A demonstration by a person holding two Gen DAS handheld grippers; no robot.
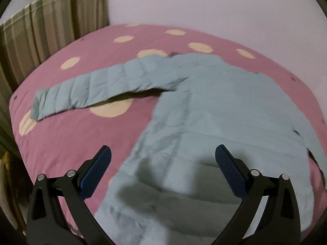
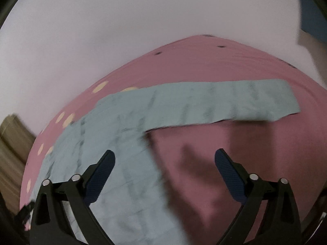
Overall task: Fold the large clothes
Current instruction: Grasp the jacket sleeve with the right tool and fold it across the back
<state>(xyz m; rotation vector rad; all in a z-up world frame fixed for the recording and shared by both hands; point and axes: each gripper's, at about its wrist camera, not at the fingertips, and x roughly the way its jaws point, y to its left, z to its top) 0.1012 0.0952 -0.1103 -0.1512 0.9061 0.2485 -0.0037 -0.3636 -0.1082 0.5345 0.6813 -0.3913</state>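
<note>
A light blue quilted jacket (image 1: 214, 106) lies spread flat on a pink bed cover (image 1: 85, 143). In the left wrist view one sleeve (image 1: 92, 89) stretches out to the left. My left gripper (image 1: 163, 153) is open and empty, hovering above the jacket's lower body. In the right wrist view the jacket body (image 2: 122, 163) lies at the left and the other sleeve (image 2: 224, 104) stretches out to the right. My right gripper (image 2: 164, 159) is open and empty, above the jacket's right side edge and the bare cover (image 2: 235, 143).
The cover has cream dots (image 1: 111, 109). A beige pleated curtain (image 1: 51, 26) hangs at the bed's left side. A pale wall (image 1: 204, 4) stands behind the bed. The bed's left edge drops off near the curtain.
</note>
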